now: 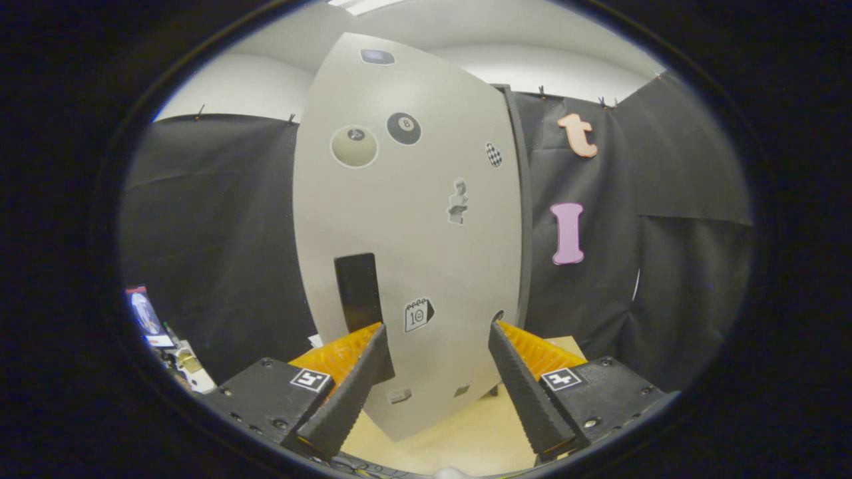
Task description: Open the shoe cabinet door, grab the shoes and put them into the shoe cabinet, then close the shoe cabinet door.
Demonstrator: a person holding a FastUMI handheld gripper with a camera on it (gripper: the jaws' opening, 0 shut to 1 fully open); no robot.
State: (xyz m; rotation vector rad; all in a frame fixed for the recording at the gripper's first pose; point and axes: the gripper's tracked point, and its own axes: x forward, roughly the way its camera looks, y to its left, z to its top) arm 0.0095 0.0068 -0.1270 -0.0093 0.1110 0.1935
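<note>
A tall pale-grey shoe cabinet door (413,219) stands upright just ahead of the fingers, with several stickers on its face. Its black vertical handle (358,289) sits low on the door's left side, right above and beyond the tip of the left finger (363,372). A dark edge of the cabinet (522,199) runs down the door's right side. I cannot tell whether the door is fully shut against it. My gripper (437,326) is open, with both black ribbed fingers spread wide and only the door's lower face between them. Neither finger touches the handle.
A pale wooden surface (466,432) lies under the fingers and runs up to the cabinet's foot. Some small clutter and a screen-like object (150,319) sit low at the far left. Black cloth walls close in behind the cabinet on both sides.
</note>
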